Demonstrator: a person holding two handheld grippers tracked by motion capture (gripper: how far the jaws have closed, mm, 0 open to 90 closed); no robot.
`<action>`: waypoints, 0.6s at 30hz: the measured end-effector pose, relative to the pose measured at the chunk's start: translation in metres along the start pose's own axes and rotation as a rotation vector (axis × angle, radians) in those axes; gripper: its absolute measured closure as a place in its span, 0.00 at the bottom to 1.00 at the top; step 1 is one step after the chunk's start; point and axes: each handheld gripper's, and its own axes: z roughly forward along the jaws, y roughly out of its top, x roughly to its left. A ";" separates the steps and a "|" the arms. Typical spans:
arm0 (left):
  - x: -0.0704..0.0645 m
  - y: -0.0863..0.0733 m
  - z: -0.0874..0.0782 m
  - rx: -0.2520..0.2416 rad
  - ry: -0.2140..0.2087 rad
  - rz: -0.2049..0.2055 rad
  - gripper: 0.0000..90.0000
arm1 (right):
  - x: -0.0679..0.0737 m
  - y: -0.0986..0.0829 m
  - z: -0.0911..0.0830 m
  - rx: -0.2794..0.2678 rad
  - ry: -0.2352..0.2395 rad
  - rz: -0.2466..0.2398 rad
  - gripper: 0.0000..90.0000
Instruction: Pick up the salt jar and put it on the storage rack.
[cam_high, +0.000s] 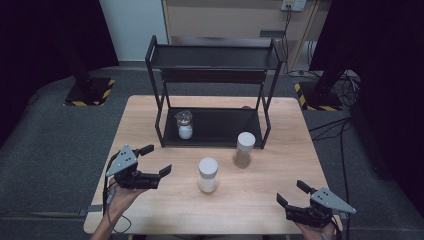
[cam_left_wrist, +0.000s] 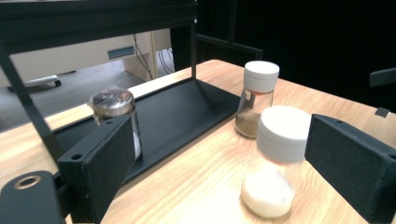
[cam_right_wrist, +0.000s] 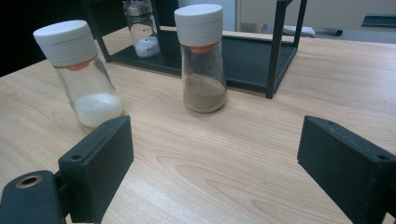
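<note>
Two white-capped glass shakers stand on the wooden table (cam_high: 150, 125): one with white powder (cam_high: 208, 175) (cam_left_wrist: 275, 163) (cam_right_wrist: 81, 72) and one with brown powder (cam_high: 244, 149) (cam_left_wrist: 254, 98) (cam_right_wrist: 201, 58). A small metal-lidded jar (cam_high: 184, 124) (cam_left_wrist: 114, 112) (cam_right_wrist: 141, 28) with white contents sits on the lower shelf of the black rack (cam_high: 215, 127). My left gripper (cam_high: 155, 160) (cam_left_wrist: 219, 158) is open, left of the white-powder shaker, jaws pointing toward it. My right gripper (cam_high: 293, 192) (cam_right_wrist: 215, 163) is open near the table's front right corner, holding nothing.
The black two-tier rack's top shelf (cam_high: 212, 56) holds nothing. The rack's front posts (cam_high: 265, 122) stand just behind the brown shaker. Bare table surface lies between the shakers and my right gripper. Dark floor and cables surround the table.
</note>
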 end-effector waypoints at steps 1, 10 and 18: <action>0.001 -0.009 -0.005 -0.007 -0.002 -0.003 0.08 | 0.000 0.000 0.000 -0.001 0.000 0.001 0.12; 0.002 -0.041 -0.024 -0.008 0.008 -0.050 0.08 | 0.000 0.000 0.000 0.002 -0.001 0.000 0.12; -0.001 -0.061 -0.032 0.015 0.018 -0.088 0.08 | 0.000 0.000 0.001 0.004 -0.002 -0.003 0.12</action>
